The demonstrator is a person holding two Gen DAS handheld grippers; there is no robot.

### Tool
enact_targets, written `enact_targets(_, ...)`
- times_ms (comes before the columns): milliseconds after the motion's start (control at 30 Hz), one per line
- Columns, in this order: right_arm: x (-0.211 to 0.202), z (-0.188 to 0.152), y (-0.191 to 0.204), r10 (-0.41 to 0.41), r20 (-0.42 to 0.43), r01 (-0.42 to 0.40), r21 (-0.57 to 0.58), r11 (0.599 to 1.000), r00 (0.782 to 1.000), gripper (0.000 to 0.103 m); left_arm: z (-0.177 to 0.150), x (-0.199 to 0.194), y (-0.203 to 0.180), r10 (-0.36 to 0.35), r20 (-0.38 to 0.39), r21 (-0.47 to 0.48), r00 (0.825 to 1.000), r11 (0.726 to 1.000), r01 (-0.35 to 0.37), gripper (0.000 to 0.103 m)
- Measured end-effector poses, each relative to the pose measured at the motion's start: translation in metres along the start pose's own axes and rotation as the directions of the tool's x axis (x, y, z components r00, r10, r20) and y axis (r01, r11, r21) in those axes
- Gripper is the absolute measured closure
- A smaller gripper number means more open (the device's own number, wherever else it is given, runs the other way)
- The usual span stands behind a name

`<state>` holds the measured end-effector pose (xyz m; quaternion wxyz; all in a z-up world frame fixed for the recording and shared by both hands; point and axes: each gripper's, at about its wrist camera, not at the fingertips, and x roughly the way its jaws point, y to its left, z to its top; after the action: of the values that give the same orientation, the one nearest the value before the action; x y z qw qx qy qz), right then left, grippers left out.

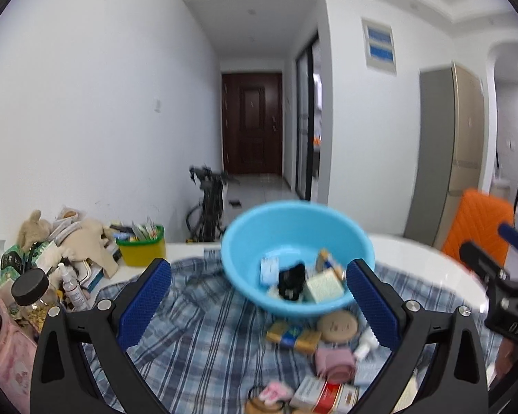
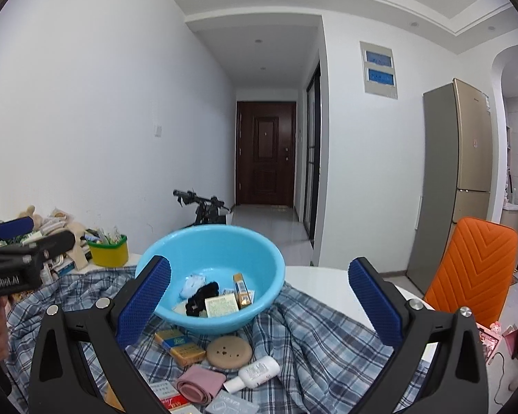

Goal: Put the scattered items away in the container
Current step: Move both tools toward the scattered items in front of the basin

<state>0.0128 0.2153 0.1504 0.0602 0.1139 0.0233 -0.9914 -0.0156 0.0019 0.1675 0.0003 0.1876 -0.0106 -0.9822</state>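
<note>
Left wrist view: the left gripper [image 1: 259, 305] is held above the cloth [image 1: 203, 327] with jaws apart, empty; blur could spoil aim.

Right wrist view: the right gripper [image 2: 259, 305] gapes too; the basin [image 2: 221, 255], partly filled, could be tipped, scattered boxes [image 2: 179, 343] beside it

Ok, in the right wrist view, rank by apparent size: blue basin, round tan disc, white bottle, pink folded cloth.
1. blue basin, clearly largest.
2. round tan disc and pink folded cloth: look alike, not ranked.
3. white bottle, slightly smaller, though nearness makes this unsure.
</note>
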Motion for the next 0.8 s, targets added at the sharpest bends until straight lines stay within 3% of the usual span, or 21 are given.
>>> enact_targets(133, 0.005, -0.005, -0.003, -0.009, -0.062, 0.010, 0.013, 1.000, 0.998, 0.000, -0.010, 0.007, -0.012, 0.028, -0.053, 0.071, 0.998, 0.997, -0.024, 0.000)
enact_targets(433, 0.013, -0.034, -0.013, -0.005, -0.164, 0.008, 0.014, 1.000, 0.986, 0.000, -0.039, 0.026, -0.014, -0.039, -0.150, 0.045, 0.988, 0.998, 0.047, 0.000)
enact_targets(600, 0.016, -0.062, -0.016, -0.006, -0.229, 0.010, 0.015, 1.000, 0.973, 0.000, -0.063, 0.042, -0.020, -0.133, -0.235, 0.004, 0.963, 0.990, 0.138, 0.000)
enact_targets(800, 0.016, -0.084, -0.018, 0.000, -0.273, 0.006, 0.023, 1.000, 0.962, 0.000, -0.091, 0.053, -0.035, -0.106, -0.292, 0.076, 0.951, 0.988, 0.134, 0.000)
